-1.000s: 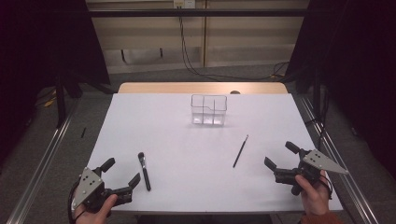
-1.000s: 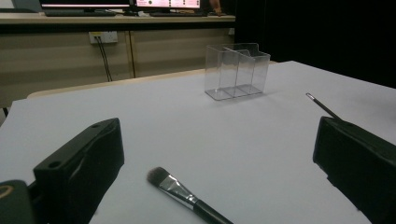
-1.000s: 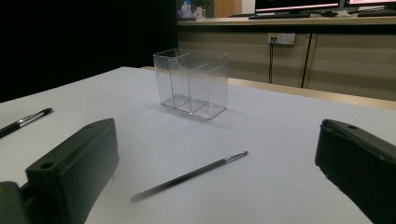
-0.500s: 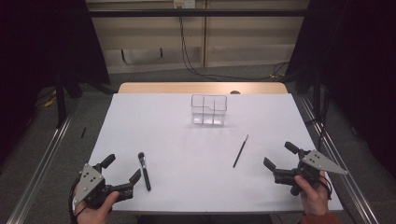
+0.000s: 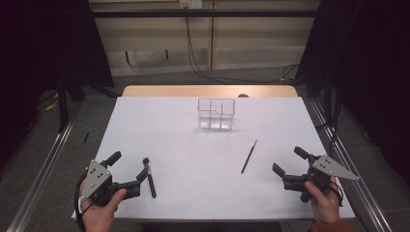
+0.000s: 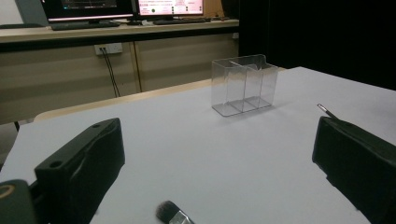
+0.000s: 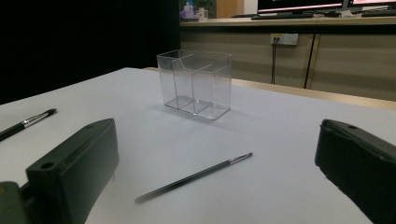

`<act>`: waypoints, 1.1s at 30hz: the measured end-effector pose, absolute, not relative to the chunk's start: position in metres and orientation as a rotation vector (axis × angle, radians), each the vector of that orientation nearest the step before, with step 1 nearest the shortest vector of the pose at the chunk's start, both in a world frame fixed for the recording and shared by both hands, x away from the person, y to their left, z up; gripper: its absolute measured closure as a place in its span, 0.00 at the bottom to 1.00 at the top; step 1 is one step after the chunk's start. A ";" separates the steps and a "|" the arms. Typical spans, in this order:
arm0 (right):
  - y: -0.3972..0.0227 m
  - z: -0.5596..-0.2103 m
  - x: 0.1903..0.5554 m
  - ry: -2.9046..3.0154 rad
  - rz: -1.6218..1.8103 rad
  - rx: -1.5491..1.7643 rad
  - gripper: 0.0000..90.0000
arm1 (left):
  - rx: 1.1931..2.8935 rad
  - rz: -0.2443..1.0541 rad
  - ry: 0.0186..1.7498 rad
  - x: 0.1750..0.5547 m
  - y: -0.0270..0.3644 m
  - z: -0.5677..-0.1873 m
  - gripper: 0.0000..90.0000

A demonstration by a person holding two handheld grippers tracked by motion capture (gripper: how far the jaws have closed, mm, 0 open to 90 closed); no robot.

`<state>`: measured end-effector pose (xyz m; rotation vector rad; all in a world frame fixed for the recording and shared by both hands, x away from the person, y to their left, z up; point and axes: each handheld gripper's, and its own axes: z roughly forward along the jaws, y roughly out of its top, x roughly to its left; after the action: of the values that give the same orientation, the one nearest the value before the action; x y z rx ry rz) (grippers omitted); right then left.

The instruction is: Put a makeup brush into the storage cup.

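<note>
White tabletop [image 5: 183, 125], a bare wooden strip along the far edge. Clear divided plastic holder [image 5: 216, 114], upright, near the middle of the far edge. Thick black brush [image 5: 150, 171], flat, toward the near left corner. Thin black brush [image 5: 249, 156], flat, right of centre, well apart from holder and thick brush.

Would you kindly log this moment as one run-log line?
left gripper: open, fingers astride thick brush | right gripper: open, beside thin brush | clear organizer: upright, empty
</note>
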<state>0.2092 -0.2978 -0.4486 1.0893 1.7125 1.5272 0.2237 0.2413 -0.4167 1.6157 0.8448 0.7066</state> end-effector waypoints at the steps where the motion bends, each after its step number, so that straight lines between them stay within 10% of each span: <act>1: -0.298 -0.449 0.209 1.714 1.526 1.090 0.00 | 1.619 0.705 0.844 0.226 0.241 -0.416 0.03; 33: -0.298 -0.449 0.210 1.724 1.523 1.094 0.00 | 1.763 0.620 0.921 0.266 0.225 -0.403 0.07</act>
<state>0.2097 -0.2981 -0.4493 1.0944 1.7238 1.5235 0.2662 0.2250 -0.4034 1.7633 0.9209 0.6197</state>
